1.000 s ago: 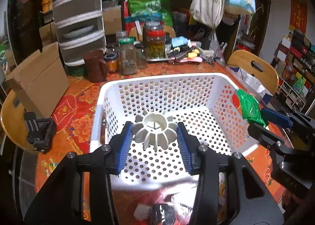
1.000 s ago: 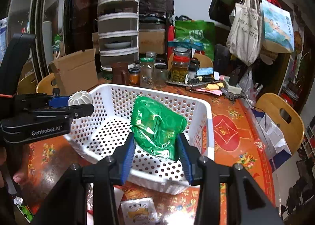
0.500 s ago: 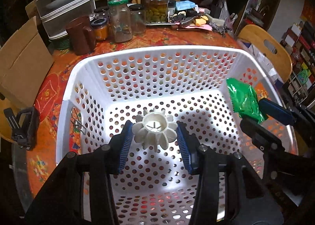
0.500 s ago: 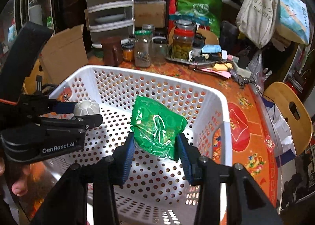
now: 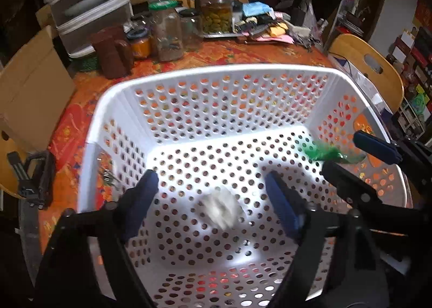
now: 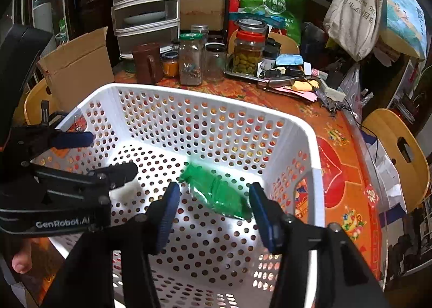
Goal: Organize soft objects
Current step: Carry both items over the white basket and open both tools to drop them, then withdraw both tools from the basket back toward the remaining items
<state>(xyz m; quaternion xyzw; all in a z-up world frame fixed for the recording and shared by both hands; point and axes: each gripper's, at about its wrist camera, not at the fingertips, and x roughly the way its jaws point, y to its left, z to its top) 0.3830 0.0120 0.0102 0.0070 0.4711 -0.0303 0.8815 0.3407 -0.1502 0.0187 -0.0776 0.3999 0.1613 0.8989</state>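
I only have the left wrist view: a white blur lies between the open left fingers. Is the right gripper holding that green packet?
Observer: No. The right wrist view shows the right gripper open, with the green packet blurred and unclamped between its spread fingers, over the basket floor.
Operator: And the white object, seen from that side?
Observer: It shows as a white object just behind the left gripper lower finger, low in the basket. It is too blurred to tell contact.

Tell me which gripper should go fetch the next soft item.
Either; no clear edge. Left gripper and right gripper both hang open over the basket, the white toy and green packet released.
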